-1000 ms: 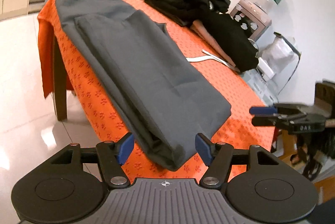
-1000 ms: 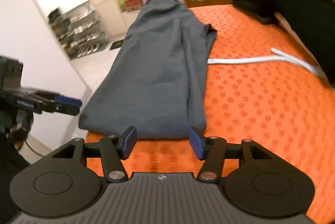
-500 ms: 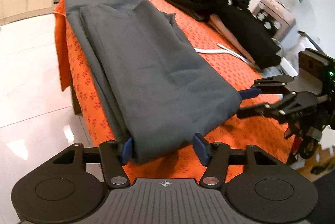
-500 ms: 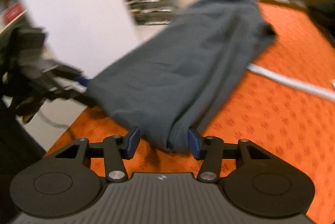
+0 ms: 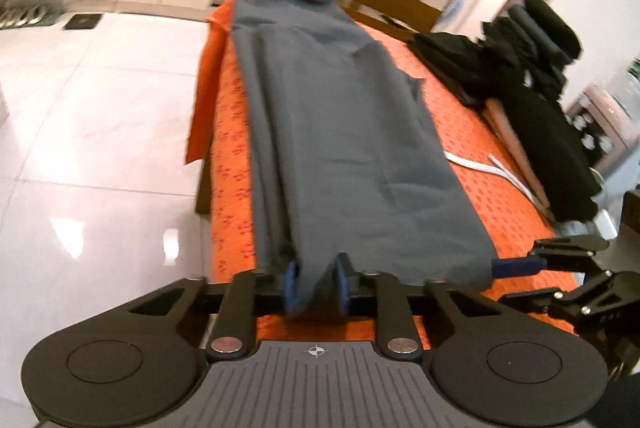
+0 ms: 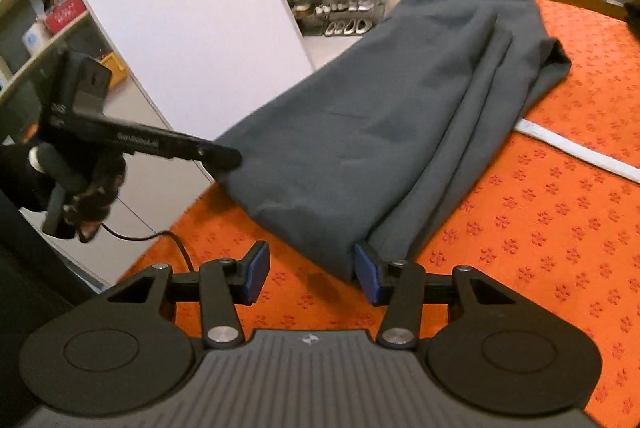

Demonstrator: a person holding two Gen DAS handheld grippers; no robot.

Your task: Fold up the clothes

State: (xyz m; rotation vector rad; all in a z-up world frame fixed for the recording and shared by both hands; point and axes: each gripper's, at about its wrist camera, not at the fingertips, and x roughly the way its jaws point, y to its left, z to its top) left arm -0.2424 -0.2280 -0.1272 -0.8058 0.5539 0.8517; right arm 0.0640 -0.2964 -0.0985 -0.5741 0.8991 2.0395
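My left gripper (image 5: 316,284) pinches the near hem of the trousers (image 5: 340,132), already halved lengthwise on the bench (image 6: 540,228) ahead. Right gripper (image 6: 312,272) straddles the other corner, wide. Crosswise folds remain.

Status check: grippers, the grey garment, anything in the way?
Left gripper shut on grey garment hem. Right gripper open at the other corner. White strip lies beside it.

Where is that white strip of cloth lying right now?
The white strip lies flat on the orange tablecloth, just right of the grey trousers in the right wrist view, between them and the black clothes pile.
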